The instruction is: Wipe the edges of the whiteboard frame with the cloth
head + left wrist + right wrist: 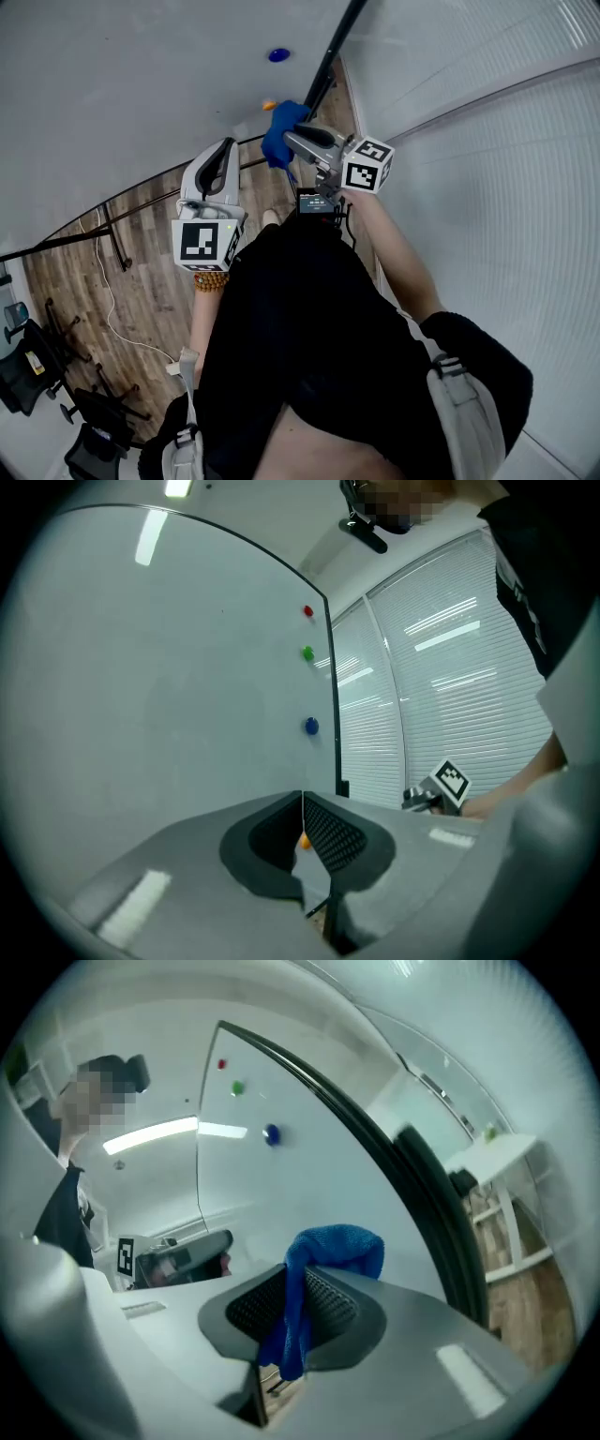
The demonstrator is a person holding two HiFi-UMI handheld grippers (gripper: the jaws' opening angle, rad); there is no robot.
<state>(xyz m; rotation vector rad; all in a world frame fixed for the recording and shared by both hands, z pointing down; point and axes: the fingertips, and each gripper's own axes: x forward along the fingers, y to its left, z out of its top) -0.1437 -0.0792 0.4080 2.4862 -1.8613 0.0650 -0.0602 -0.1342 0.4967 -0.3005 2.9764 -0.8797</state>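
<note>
— Where was the cloth (323,1252)?

— In the right gripper (295,1283). Its fingers (330,1303) were clenched on a fold of it. It was a blue, fuzzy microfibre cloth, bunched in a soft lump above the fingertips, with a tail hanging down between the black cross-hatched pads.

— And relative to the whiteboard (281,1185)?

— In the head view the cloth (281,133) sat right beside the thin black frame (333,49) at the board's edge. It may have been touching the frame, but the angle was too poor to be sure.

— What about the left gripper (302,801)?

— Its fingers (335,838) were pressed together at the tips with nothing between them. It was held up in front of the smooth, glossy white board, well apart from the cloth.

— Anything on the board?

— Small round magnets lay near the frame: red (307,611), green (307,652) and blue (311,726). A bit of an orange one (303,841) showed past the left fingers.

— The surroundings?

— There were ribbed white blinds (450,667) beside the board and a wood-plank floor (141,244) below.
</note>
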